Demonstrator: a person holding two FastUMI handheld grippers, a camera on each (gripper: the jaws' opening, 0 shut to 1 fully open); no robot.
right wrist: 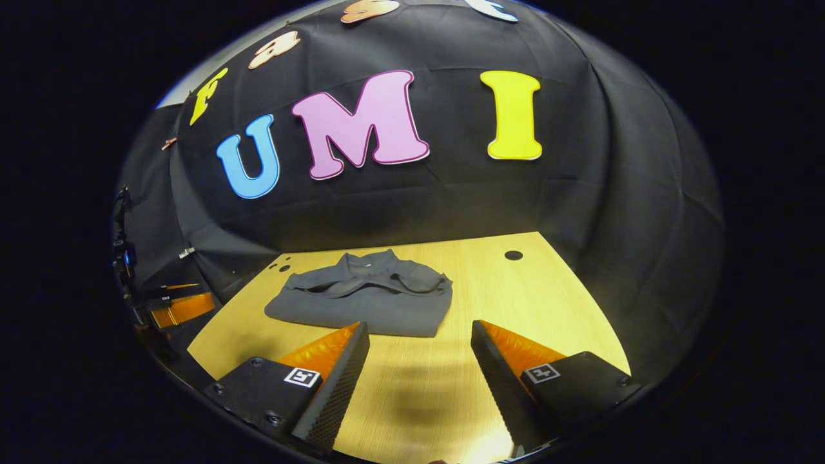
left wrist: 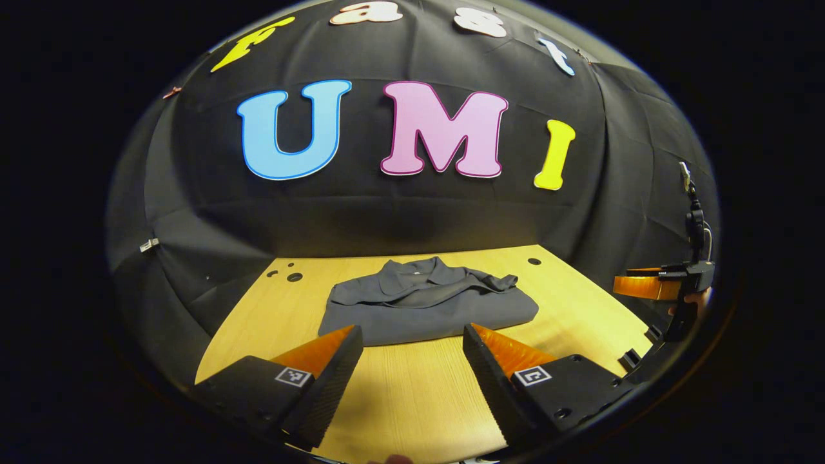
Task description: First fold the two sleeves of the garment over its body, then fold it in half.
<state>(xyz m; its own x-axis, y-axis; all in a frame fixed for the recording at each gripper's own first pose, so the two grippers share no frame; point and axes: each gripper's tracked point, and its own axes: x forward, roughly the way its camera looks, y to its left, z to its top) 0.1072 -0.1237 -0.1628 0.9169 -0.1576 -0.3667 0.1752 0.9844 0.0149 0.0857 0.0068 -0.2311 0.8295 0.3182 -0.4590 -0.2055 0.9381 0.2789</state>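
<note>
**Soft grey shirt lies folded on the table, both grippers open and clear of it**

In the left gripper view the left gripper hangs above the wooden table with its fingers spread wide and nothing between them. Just beyond the fingertips lies the garment, a grey collared shirt, resting flat toward the far middle of the table with its collar pointing at the booth wall. It reads as a compact rectangle already, with a rumpled ridge of cloth across its upper right, so I judge the folding to be largely done (whether every fold is tidy is hard to tell from this low angle).

At the far right edge of that view the right gripper shows, held well apart from the shirt.

In the right gripper view the right gripper's own fingers are likewise wide apart and empty, hovering over bare table near the garment's front edge, and the shirt sits left of centre.

As for handling, the shirt looks light, limp and thin: it will drape and sag from any single pinch, and stacked layers may slide over each other. The likely best holds are the two near corners of the front edge, one per gripper, pinching through all layers so that the fold moves as one piece. Lifting low and slowly should keep it from unfolding.
</note>
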